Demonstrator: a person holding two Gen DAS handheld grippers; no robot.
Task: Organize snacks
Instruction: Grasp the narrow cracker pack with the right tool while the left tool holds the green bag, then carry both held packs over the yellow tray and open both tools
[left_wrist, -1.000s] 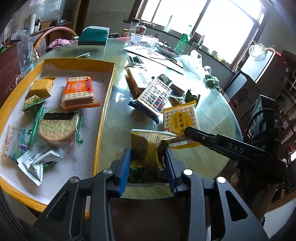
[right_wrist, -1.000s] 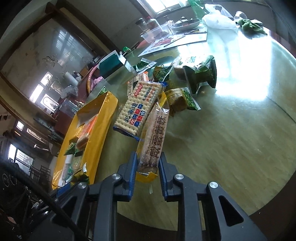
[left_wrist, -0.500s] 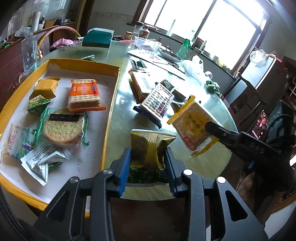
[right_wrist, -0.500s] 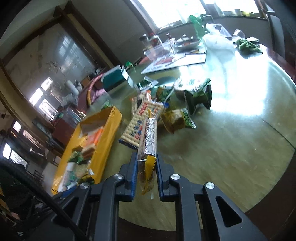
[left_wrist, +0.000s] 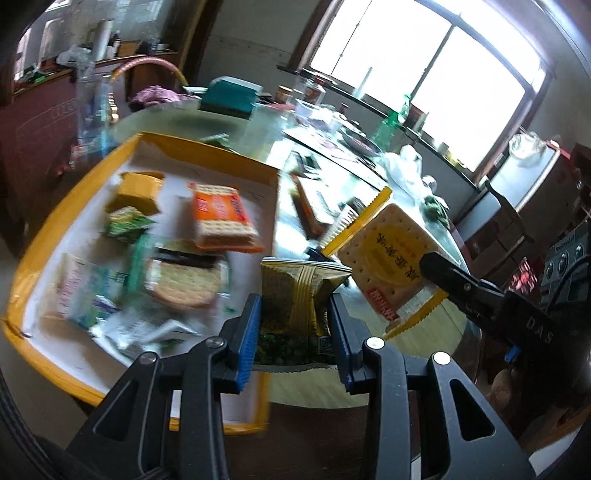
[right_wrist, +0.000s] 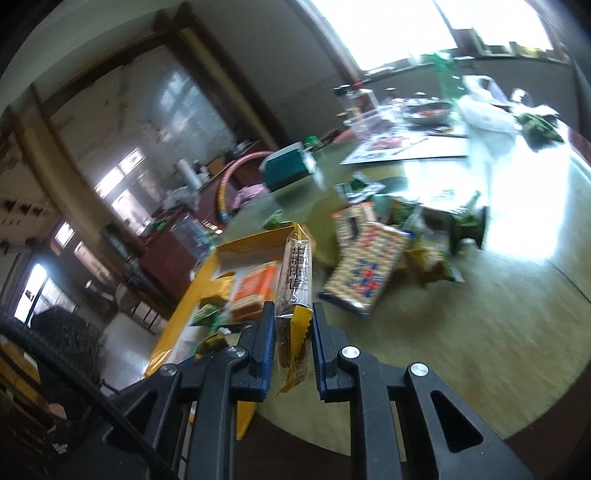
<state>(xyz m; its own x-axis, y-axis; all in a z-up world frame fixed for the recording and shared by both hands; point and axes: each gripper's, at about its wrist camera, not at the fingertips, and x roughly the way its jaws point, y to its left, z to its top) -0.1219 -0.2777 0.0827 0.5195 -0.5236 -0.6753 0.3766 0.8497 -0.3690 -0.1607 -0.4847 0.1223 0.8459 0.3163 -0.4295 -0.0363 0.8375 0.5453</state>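
At nine o'clock in the left wrist view sat the yellow tray (left_wrist: 275, 206), a shallow walled box lined white, evidently the collecting place. Inside it lay an orange cracker pack (left_wrist: 221, 218) toward twelve, a round biscuit pack (left_wrist: 183, 282) nearer six, a small green packet (left_wrist: 127, 223) and some pale wrappers at the near end, all too blurred to read.

At six o'clock, the left gripper (left_wrist: 295, 332) was closed firmly on the green pea bag (left_wrist: 299, 295), blue pads squeezing its lower half so the crimped top stood up and forward. The bag hung just past the tray's right wall, over the table (left_wrist: 321, 391). It looked poised for a drop inside.

Over at three o'clock, the right gripper (left_wrist: 430, 269) pinched the yellow soda cracker pack (left_wrist: 388, 266) by its lower corner, the pack tilted up clear of the table. The right wrist view showed why the grip was narrow: the pack (right_wrist: 293, 295) ran edge-on between nearly closed pads of that gripper (right_wrist: 293, 332), pointing at the tray (right_wrist: 207, 273).

Beyond, at one o'clock in that view, a blue-edged cracker pack (right_wrist: 364, 273) and other snacks waited on the table (right_wrist: 461, 332), so plenty of sorting seemed left.
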